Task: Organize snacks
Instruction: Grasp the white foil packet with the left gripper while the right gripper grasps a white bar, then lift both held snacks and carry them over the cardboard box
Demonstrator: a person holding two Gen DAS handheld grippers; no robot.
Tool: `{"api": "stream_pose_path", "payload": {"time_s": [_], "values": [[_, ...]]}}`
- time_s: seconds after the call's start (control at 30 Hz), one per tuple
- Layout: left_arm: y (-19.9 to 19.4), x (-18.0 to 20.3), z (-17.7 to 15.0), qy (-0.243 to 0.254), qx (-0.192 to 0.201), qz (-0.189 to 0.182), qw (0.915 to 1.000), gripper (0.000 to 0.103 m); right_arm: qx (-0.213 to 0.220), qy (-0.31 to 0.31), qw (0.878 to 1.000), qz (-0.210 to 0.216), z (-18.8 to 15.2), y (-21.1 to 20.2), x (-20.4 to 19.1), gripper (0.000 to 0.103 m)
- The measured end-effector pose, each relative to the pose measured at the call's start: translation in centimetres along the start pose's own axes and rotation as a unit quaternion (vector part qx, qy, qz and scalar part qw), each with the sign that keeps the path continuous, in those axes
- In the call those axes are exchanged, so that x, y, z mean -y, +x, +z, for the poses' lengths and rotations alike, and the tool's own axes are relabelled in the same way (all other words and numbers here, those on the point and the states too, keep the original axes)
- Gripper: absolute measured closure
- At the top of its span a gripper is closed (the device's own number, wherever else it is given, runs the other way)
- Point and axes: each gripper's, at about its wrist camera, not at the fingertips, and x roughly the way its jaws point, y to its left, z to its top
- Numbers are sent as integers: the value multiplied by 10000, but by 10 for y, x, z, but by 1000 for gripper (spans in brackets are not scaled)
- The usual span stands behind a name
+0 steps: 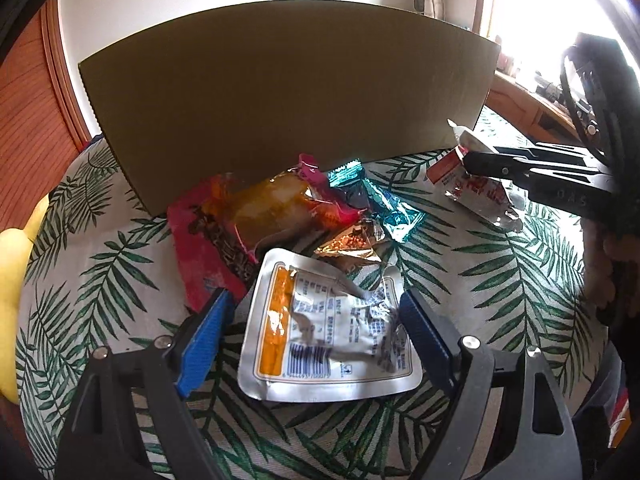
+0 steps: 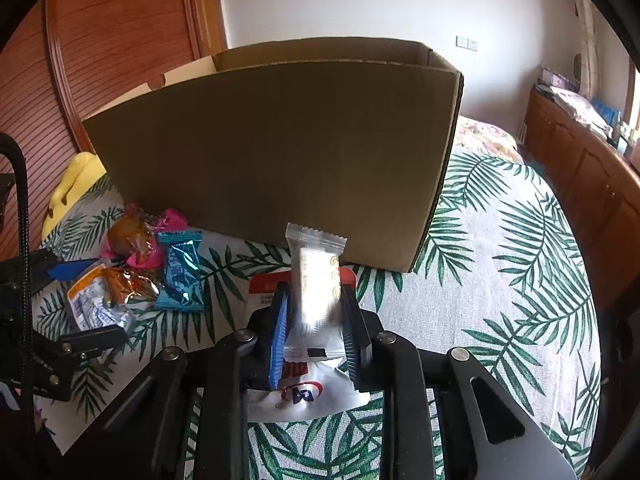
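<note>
A brown cardboard box (image 1: 280, 92) stands on the leaf-print cloth; it also shows in the right wrist view (image 2: 280, 152). My left gripper (image 1: 314, 320) is open, its blue pads on either side of a silver pouch with an orange stripe (image 1: 328, 328) that lies flat. Behind it lies a pile: a red packet (image 1: 200, 248), an orange snack (image 1: 276, 208), a gold wrapper (image 1: 352, 246) and a teal wrapper (image 1: 380, 204). My right gripper (image 2: 314, 300) is shut on a clear white snack bar (image 2: 316, 276), above a white-and-red pouch (image 2: 316, 396).
A yellow soft toy (image 1: 16, 280) lies at the cloth's left edge. A wooden sliding door (image 2: 120, 40) stands behind the box. A wooden cabinet (image 2: 580, 168) runs along the right wall. Open cloth (image 2: 500, 280) lies to the right of the box.
</note>
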Motion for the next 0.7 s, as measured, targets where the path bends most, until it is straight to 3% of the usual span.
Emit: {"api": "stream_pose_path", "payload": {"time_s": [0.37, 0.7], "values": [[-7, -3, 0, -53, 49, -225, 9997, 18, 137, -163, 9998, -22, -6, -20, -7, 80], [0, 14, 2, 220, -98, -42, 9997, 14, 221, -128, 9996, 85, -22, -39, -14, 80]]}}
